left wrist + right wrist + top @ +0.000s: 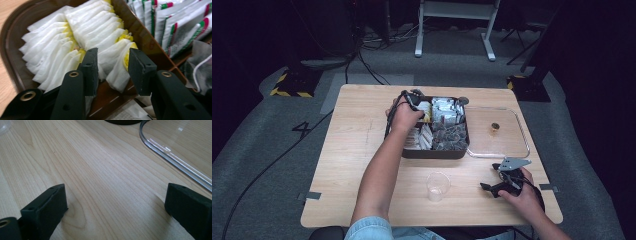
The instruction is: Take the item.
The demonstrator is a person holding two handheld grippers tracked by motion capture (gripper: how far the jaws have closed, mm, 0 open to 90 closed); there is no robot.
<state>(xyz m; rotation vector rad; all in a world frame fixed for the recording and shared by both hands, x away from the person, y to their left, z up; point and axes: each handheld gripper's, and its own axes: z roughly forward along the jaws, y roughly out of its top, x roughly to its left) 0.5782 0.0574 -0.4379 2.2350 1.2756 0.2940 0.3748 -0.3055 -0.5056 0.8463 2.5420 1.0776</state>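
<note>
- High view: a dark compartment tray [435, 153] sits at the centre of the wooden table [357, 150], and the left gripper [414, 101] reaches into its upper-left compartment — where the white sachets [425, 109] stand. A clear plastic lid [522, 142] lies just right of the tray, with a small brown object [495, 127] on it. A clear cup [438, 186] stands in the lower middle of the frame, apart from the tray. The right gripper [499, 175] rests low at the lower right, close to the lid's near corner.
- Left gripper view: the white sachets [75, 37] fill the frame's upper middle in two rows, packed upright like cards — crinkled white paper with yellow showing along their edges. The left gripper [112, 66] has two or three of the nearest sachets between its jaws; whether the pads press on them I cannot tell. Red-and-green striped packets [175, 22] fill the next compartment at the upper right, and grey mesh bags [200, 60] lie at the right edge.
- Right gripper view: the right gripper [116, 202] is spread wide over bare wood, nothing between its jaws. The clear lid's rim [170, 155] curves across the upper right.
</note>
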